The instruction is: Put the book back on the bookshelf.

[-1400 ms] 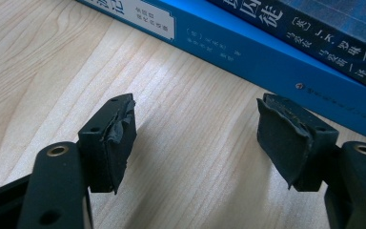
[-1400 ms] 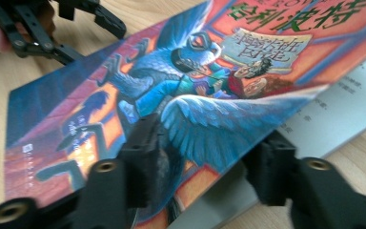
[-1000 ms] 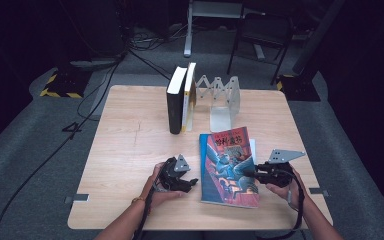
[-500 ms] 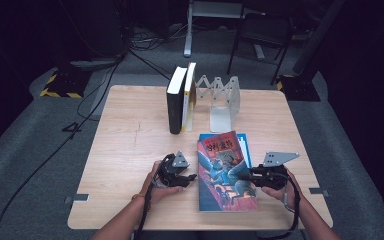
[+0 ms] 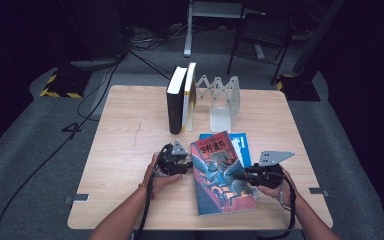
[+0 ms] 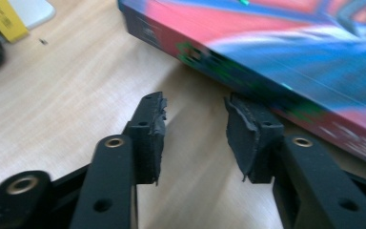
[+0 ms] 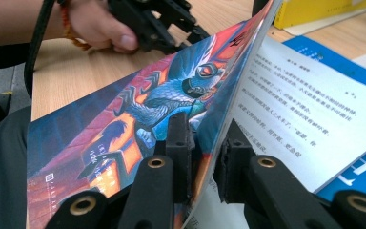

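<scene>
Illustrated book (image 5: 219,175) lies on bench (image 5: 130,125) near front edge, between both hands, partly over blue book (image 5: 242,148). Right tongs (image 7: 202,157) clamp lifted front cover at its outer edge, printed page exposed beneath. Left tongs (image 5: 179,167) just beside book's spine edge; jaws have just been closing, half-narrowed, only bare wood between, one pad (image 6: 248,136) near spine. Upright books (image 5: 180,97) and metal bookend (image 5: 222,100) stand well behind. Free bench to left
</scene>
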